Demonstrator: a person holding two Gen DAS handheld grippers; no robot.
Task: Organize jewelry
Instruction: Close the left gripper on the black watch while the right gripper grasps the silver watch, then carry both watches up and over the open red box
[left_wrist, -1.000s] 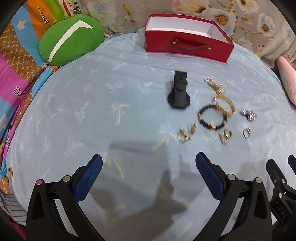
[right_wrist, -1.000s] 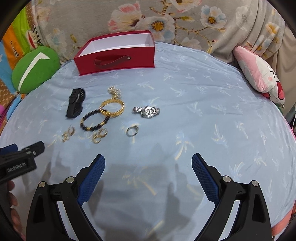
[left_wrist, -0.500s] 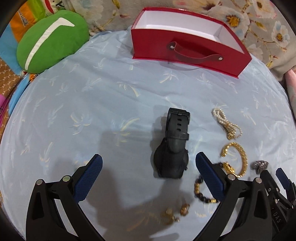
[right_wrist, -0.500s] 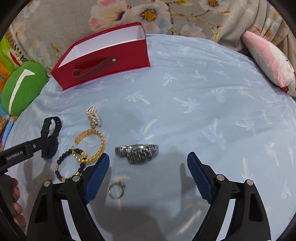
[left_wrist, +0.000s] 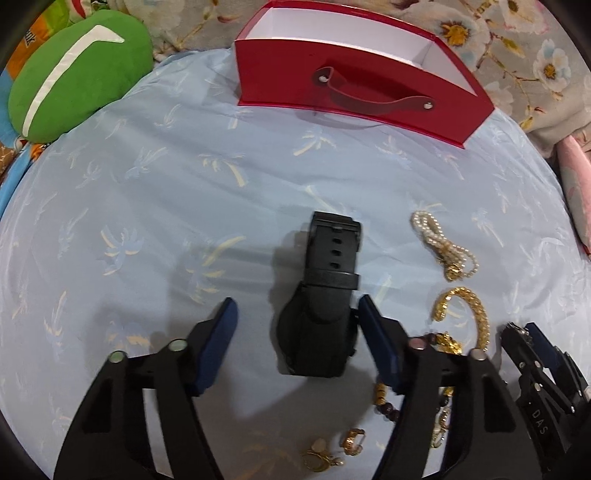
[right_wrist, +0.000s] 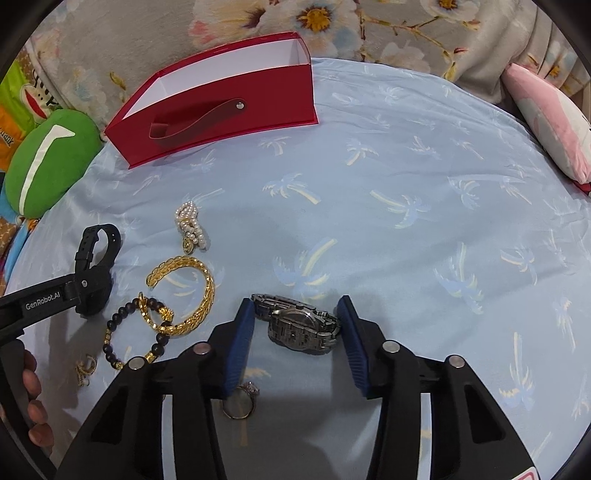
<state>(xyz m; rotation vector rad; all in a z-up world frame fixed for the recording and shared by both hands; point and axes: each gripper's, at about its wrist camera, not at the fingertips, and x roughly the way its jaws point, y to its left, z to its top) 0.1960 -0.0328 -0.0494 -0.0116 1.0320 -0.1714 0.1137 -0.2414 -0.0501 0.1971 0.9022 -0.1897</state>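
Observation:
My left gripper (left_wrist: 297, 314) is open and straddles a black watch (left_wrist: 323, 299) lying on the blue sheet; its right pad is close to the watch body. My right gripper (right_wrist: 297, 314) is open around a silver metal watch (right_wrist: 301, 325). A pearl bracelet (left_wrist: 443, 243), a gold chain bracelet (right_wrist: 184, 291), a dark bead bracelet (right_wrist: 136, 332), gold earrings (left_wrist: 332, 454) and a ring (right_wrist: 240, 402) lie on the sheet. An open red box (left_wrist: 351, 74) with a strap handle stands at the far side; it also shows in the right wrist view (right_wrist: 221, 107).
A green cushion (left_wrist: 74, 66) lies at the far left and a pink cushion (right_wrist: 554, 118) at the far right. A floral cloth (right_wrist: 369, 22) rises behind the box. The left gripper's arm (right_wrist: 40, 299) reaches in at the left of the right wrist view.
Both grippers have moved forward and down. The left now straddles the black watch, the right the silver watch, and both jaws have narrowed.

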